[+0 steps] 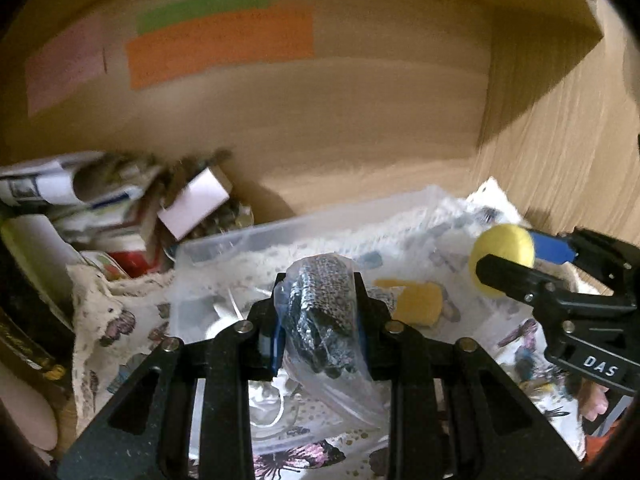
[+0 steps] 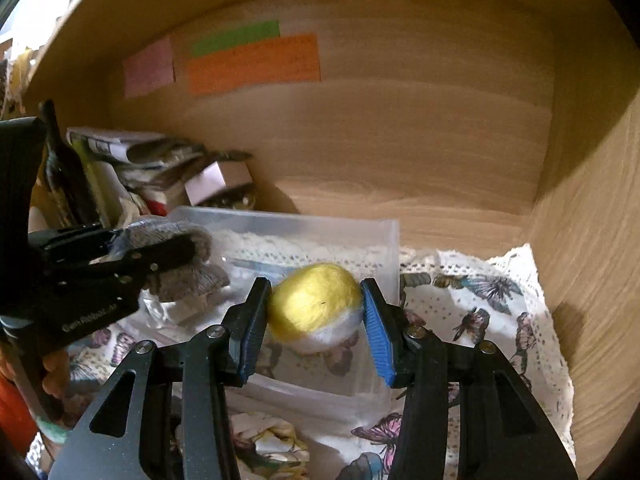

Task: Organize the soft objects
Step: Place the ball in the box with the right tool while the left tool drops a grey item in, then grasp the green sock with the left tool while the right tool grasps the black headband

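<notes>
My left gripper (image 1: 318,304) is shut on a clear plastic bag holding a speckled grey knit item (image 1: 324,312), held over a clear plastic bin (image 1: 240,240). In the right wrist view the same gripper (image 2: 200,256) shows at left, with the grey knit (image 2: 176,256) between its fingers. My right gripper (image 2: 316,308) is shut on a yellow and white soft ball (image 2: 316,304), just over the bin's (image 2: 320,228) near side. That ball (image 1: 502,252) and gripper (image 1: 516,256) show at right in the left wrist view. A yellow sponge (image 1: 416,304) lies in the bin.
I am inside a wooden shelf compartment with coloured paper notes (image 2: 252,60) on the back wall. A butterfly-print lace cloth (image 2: 480,300) covers the shelf floor. Boxes and papers (image 1: 120,208) and a dark bottle (image 2: 64,176) crowd the left side.
</notes>
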`<state>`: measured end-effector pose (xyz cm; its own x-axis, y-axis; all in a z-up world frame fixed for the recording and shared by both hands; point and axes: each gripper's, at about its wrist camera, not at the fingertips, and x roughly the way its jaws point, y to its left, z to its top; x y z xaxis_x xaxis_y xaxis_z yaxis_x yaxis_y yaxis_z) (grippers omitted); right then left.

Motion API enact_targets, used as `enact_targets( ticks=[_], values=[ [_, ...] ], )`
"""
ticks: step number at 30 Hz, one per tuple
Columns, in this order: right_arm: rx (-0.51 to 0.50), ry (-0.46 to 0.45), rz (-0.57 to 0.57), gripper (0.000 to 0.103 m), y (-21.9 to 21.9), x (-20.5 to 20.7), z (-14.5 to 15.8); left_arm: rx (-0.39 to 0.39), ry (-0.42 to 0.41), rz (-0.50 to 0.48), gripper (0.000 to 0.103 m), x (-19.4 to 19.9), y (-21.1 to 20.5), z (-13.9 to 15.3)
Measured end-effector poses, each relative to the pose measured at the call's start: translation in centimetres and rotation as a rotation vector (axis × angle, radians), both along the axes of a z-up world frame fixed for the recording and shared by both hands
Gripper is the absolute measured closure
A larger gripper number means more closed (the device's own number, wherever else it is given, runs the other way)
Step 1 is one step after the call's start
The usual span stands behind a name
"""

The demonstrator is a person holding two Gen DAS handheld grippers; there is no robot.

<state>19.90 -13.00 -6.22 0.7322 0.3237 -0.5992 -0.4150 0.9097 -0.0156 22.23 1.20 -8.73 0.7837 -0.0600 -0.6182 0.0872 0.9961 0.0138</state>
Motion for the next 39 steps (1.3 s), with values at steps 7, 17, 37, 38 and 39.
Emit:
enact_targets(
  ticks=[7, 17, 37, 38, 39],
  values=[
    [-0.045, 0.035, 0.022, 0.060, 0.6, 0.4, -1.2, -0.004, 0.089, -0.014, 0.075, 1.2, -0.2, -1.7],
    [-0.030, 0.006, 0.000, 0.033, 0.1, -0.1, -0.5, -0.006, 0.069, -0.024, 0.046, 0.2, 0.0, -0.9],
    [0.075, -0.142, 0.019, 0.017, -2.1, -10.2, 2.2, 0.016, -0.084, -0.024, 0.000, -10.8, 0.3, 2.3],
    [0.075, -0.135, 0.018, 0.017, -2.1, -10.5, 1.8, 0.011, -0.072, -0.026, 0.000, -11.3, 0.4, 2.0],
    [0.071, -0.125, 0.016, 0.017, -2.1, -10.8, 1.3, 0.006, -0.064, -0.027, 0.000, -11.6, 0.4, 1.7]
  ],
)
